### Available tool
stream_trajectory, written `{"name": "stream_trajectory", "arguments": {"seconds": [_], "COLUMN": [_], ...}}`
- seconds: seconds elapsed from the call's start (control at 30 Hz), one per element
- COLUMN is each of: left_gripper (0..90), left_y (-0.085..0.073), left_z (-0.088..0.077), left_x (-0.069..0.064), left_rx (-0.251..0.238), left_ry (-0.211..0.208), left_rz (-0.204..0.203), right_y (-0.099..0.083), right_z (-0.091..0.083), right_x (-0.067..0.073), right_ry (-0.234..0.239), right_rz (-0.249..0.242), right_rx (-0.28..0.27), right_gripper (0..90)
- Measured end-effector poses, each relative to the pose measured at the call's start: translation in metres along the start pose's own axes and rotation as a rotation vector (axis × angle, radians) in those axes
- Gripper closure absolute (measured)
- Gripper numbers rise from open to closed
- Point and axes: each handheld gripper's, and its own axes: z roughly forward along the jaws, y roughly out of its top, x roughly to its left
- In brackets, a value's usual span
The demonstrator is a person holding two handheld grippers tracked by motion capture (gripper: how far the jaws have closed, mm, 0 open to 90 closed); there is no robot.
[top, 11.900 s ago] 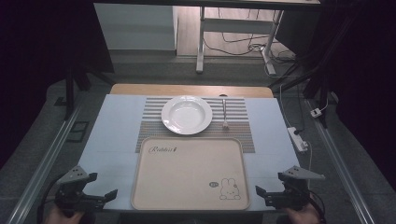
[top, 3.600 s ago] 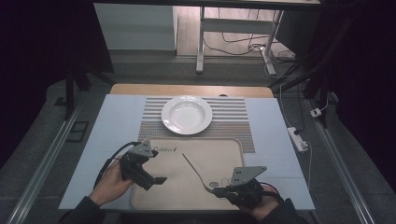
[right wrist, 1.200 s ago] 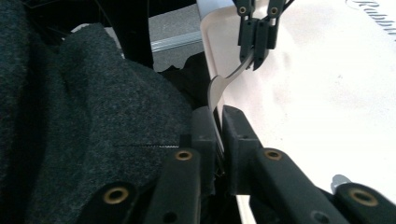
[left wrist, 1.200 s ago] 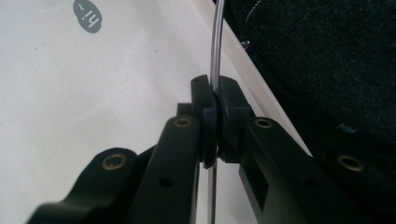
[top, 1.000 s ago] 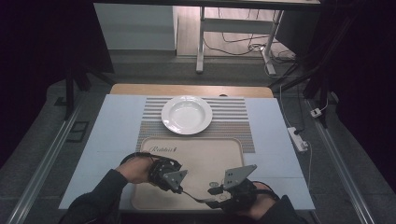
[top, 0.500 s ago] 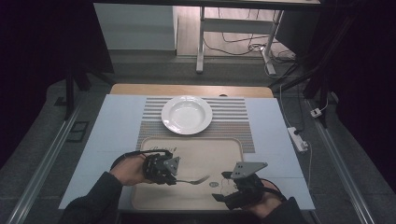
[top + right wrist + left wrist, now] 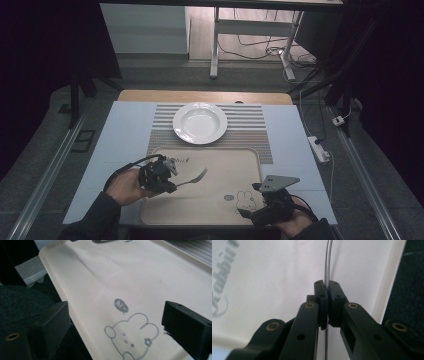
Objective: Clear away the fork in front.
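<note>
Fork (image 7: 194, 178): above tray (image 7: 220, 207), left part; handle clamped in left gripper (image 7: 167, 181) fingers, tines cut off in left gripper view. Right gripper (image 7: 246, 214): at tray's near right corner, fingers just opened wide, nothing between, tips hard to make out.

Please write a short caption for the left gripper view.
Left claw shut on a fork handle above the cream tray.

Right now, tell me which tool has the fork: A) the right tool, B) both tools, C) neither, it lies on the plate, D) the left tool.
D: the left tool is clamped on the fork handle above the tray, while the right tool stands open with nothing between its jaws.
</note>
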Motion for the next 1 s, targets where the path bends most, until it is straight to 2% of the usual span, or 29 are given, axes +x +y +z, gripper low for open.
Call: {"name": "stream_trajectory", "arguments": {"seconds": [0.07, 0.27, 0.3, 0.33, 0.37, 0.4, 0.47, 0.5, 0.53, 0.57, 0.6, 0.7, 0.73, 0.77, 0.8, 0.87, 0.9, 0.97, 1.0], "left_gripper": [86.6, 86.6, 86.6, 86.6, 86.6, 86.6, 86.6, 86.6, 86.6, 86.6, 86.6, 86.6, 86.6, 86.6, 86.6, 86.6, 86.6, 86.5, 86.5], "left_y": [-0.004, -0.014, -0.015, -0.019, -0.02, -0.02, -0.023, -0.025, -0.025, -0.026, -0.029, -0.034, -0.034, -0.036, -0.036, -0.037, -0.038, -0.039, -0.038], "left_z": [-0.001, 0.002, 0.002, 0.003, 0.003, 0.003, 0.004, 0.006, 0.006, 0.006, 0.006, 0.007, 0.007, 0.008, 0.008, 0.009, 0.011, 0.012, 0.013], "left_x": [0.001, -0.003, -0.004, -0.005, -0.006, -0.006, -0.008, -0.01, -0.01, -0.011, -0.011, -0.01, -0.01, -0.008, -0.008, -0.005, -0.002, 0.0, 0.003], "left_rx": [-0.011, -0.01, -0.018, -0.023, -0.021, -0.021, -0.015, -0.011, -0.011, -0.012, -0.022, -0.031, -0.031, -0.031, -0.031, -0.034, -0.031, -0.033, -0.038], "left_ry": [0.004, 0.032, 0.035, 0.047, 0.058, 0.058, 0.079, 0.087, 0.087, 0.09, 0.088, 0.085, 0.085, 0.09, 0.09, 0.085, 0.091, 0.092, 0.088], "left_rz": [-0.056, -0.213, -0.248, -0.307, -0.329, -0.329, -0.357, -0.394, -0.394, -0.413, -0.459, -0.521, -0.521, -0.567, -0.567, -0.614, -0.65, -0.664, -0.694], "right_y": [-0.004, -0.01, -0.011, -0.012, -0.013, -0.013, -0.015, -0.015, -0.015, -0.017, -0.017, -0.019, -0.019, -0.02, -0.02, -0.021, -0.021, -0.022, -0.022], "right_z": [-0.004, -0.008, -0.01, -0.01, -0.01, -0.01, -0.011, -0.011, -0.011, -0.011, -0.011, -0.012, -0.012, -0.012, -0.012, -0.013, -0.013, -0.013, -0.013], "right_x": [0.0, 0.001, 0.002, 0.002, 0.003, 0.003, 0.004, 0.004, 0.004, 0.004, 0.004, 0.003, 0.003, 0.003, 0.003, 0.003, 0.003, 0.003, 0.004], "right_ry": [-0.028, -0.041, -0.041, -0.042, -0.044, -0.046, -0.048, -0.052, -0.052, -0.051, -0.052, -0.056, -0.056, -0.059, -0.059, -0.064, -0.064, -0.066, -0.066], "right_rz": [-0.012, -0.012, -0.015, -0.017, -0.018, -0.021, -0.026, -0.028, -0.028, -0.027, -0.027, -0.026, -0.026, -0.027, -0.027, -0.03, -0.032, -0.037, -0.038], "right_rx": [0.006, 0.017, 0.023, 0.028, 0.031, 0.037, 0.049, 0.055, 0.055, 0.059, 0.062, 0.067, 0.067, 0.071, 0.071, 0.078, 0.082, 0.092, 0.095], "right_gripper": [2.6, 1.4, 1.3, 1.3, 1.3, 1.3, 1.4, 1.4, 1.4, 1.4, 1.4, 1.4, 1.4, 1.4, 1.4, 1.4, 1.4, 1.4, 1.5]}}
